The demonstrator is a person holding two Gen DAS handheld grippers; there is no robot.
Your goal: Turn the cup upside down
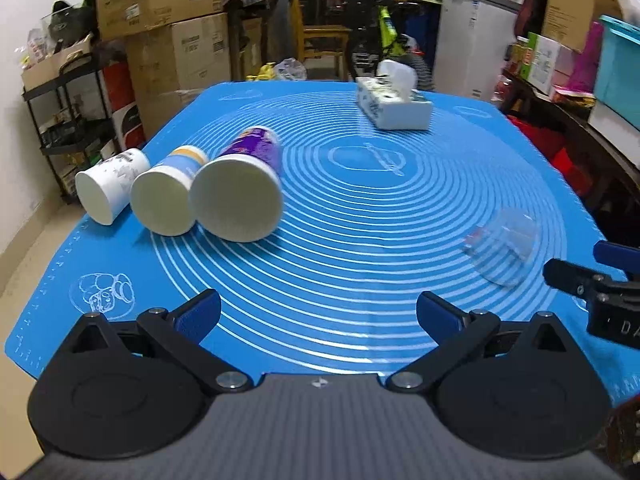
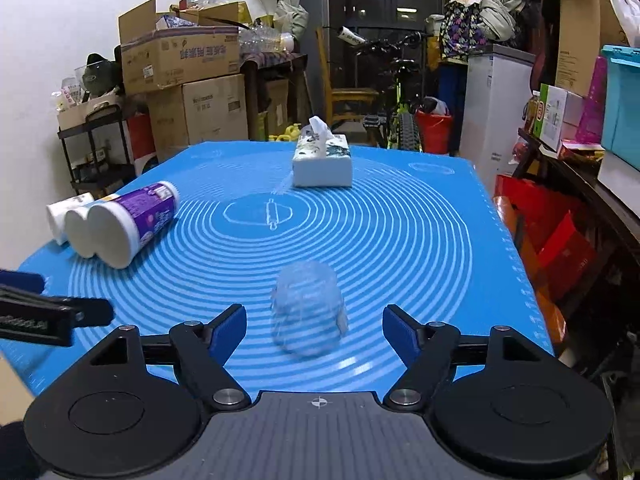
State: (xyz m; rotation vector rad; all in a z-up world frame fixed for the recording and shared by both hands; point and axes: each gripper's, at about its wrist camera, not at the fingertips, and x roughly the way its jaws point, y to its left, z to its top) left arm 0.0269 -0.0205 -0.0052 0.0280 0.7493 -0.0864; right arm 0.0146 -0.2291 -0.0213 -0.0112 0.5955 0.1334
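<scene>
A clear plastic cup [image 2: 308, 312] lies on its side on the blue mat [image 2: 400, 240], blurred. It sits just ahead of my open right gripper [image 2: 314, 330], between the fingers' line but untouched. In the left wrist view the cup [image 1: 502, 250] lies to the right, beside the right gripper's fingers [image 1: 576, 276]. My left gripper [image 1: 318, 312] is open and empty over the mat's near edge. Three paper cups lie on their sides at the left: a purple one [image 1: 240, 192], a yellow-banded one [image 1: 168, 200] and a white one [image 1: 108, 188].
A tissue box [image 2: 322, 160] stands at the mat's far side. Cardboard boxes [image 2: 180, 64], a black shelf rack [image 1: 60, 120], a bicycle [image 2: 400, 112] and a white cabinet [image 2: 492, 100] stand beyond the table. Red boxes [image 2: 560, 240] sit at the right.
</scene>
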